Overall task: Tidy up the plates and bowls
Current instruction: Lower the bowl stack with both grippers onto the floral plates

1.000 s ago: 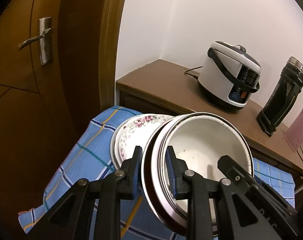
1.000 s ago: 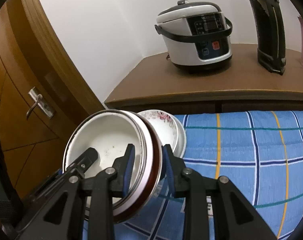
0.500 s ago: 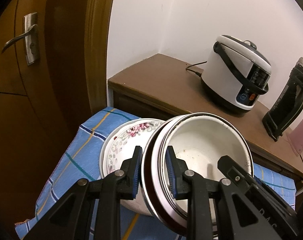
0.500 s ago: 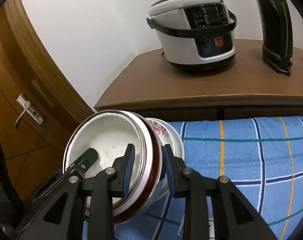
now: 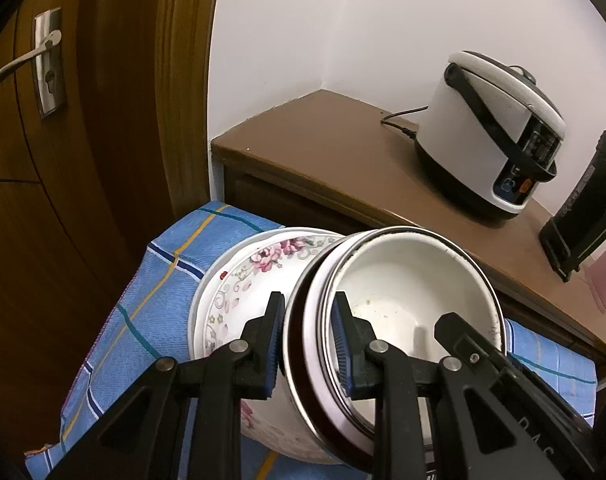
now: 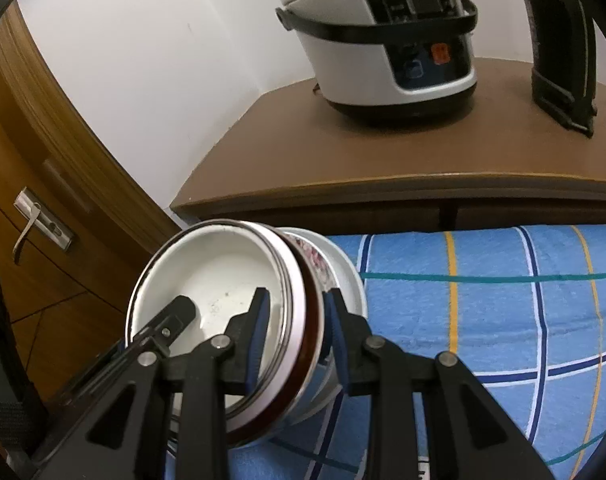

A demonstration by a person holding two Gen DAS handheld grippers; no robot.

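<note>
Left gripper (image 5: 307,342) and right gripper (image 6: 295,338): each pinching opposite rims of one tilted white bowl (image 5: 407,300). Bowl sits over, perhaps touching, floral dish (image 5: 255,276) at its 10 o'clock on blue checked cloth (image 6: 483,300).

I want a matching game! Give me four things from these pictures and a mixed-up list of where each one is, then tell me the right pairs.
Things:
1. white bowl
2. flowered plate
3. rice cooker
4. door handle

Places:
A. on the brown cabinet
B. on the wooden door
C. gripped at its rim by both grippers
D. on the blue checked cloth, on a white dish, behind the gripped bowl

Pairs: 1-C, 2-D, 3-A, 4-B
</note>
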